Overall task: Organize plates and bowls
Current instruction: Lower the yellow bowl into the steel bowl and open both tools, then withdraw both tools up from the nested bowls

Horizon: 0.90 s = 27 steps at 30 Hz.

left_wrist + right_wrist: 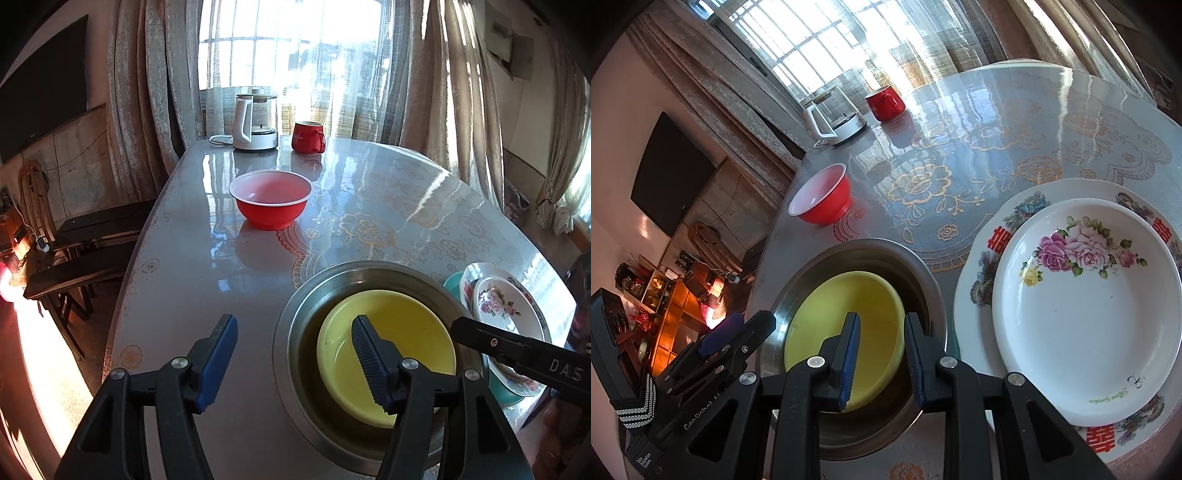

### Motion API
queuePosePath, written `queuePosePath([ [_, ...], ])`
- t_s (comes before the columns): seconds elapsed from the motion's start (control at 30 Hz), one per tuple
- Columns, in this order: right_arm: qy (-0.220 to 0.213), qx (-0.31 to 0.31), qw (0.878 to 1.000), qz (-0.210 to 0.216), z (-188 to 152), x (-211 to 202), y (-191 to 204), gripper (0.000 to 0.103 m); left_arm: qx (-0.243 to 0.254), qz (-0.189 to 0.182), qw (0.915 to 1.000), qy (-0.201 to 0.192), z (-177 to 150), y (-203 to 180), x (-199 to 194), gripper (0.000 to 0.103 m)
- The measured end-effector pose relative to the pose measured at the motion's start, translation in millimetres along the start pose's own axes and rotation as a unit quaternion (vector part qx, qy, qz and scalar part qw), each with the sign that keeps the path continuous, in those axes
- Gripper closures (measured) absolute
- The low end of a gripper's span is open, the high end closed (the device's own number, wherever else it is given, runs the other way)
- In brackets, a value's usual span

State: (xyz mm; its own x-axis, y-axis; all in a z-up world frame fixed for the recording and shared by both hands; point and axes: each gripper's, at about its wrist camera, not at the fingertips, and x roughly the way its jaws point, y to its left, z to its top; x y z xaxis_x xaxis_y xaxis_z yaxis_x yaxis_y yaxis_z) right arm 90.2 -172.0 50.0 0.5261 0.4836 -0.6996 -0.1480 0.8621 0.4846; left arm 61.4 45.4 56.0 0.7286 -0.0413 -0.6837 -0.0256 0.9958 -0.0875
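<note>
A yellow bowl (402, 325) sits inside a steel bowl (306, 306) near the table's front edge; both also show in the right wrist view, the yellow bowl (820, 314) and the steel bowl (849, 251). My left gripper (293, 363) is open and empty, its right finger over the yellow bowl. My right gripper (881, 360) is open, its jaws on either side of the yellow bowl's right rim. A red bowl (271, 206) (822, 199) stands farther back. A rose-patterned plate (1086, 302) lies on a larger decorated plate (982, 266) at the right.
A white kettle (255, 123) and a red mug (308, 137) stand at the table's far edge by the curtained window. Dark benches (85, 251) stand left of the table (406, 206). A teal dish (452, 282) lies under the stacked plates.
</note>
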Motion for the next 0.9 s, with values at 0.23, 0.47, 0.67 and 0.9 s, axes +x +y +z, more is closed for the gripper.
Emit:
queuePosePath([
  [0.23,0.003,-0.002,1.000,-0.001,2,4,2,0.078,-0.030,0.016,0.9992,0.023,-3,16,8,0.034],
  [0.47,0.006,-0.013,1.000,-0.001,6,7,10,0.075,-0.056,0.036,0.9974,0.029,0,32,13,0.025],
  [0.67,0.008,-0.029,1.000,-0.009,15,11,16,0.075,-0.058,0.051,0.9967,0.024,8,41,19,0.020],
  [0.9,0.005,-0.037,0.999,-0.021,29,15,22,0.074,-0.067,0.060,0.9957,0.025,24,53,30,0.017],
])
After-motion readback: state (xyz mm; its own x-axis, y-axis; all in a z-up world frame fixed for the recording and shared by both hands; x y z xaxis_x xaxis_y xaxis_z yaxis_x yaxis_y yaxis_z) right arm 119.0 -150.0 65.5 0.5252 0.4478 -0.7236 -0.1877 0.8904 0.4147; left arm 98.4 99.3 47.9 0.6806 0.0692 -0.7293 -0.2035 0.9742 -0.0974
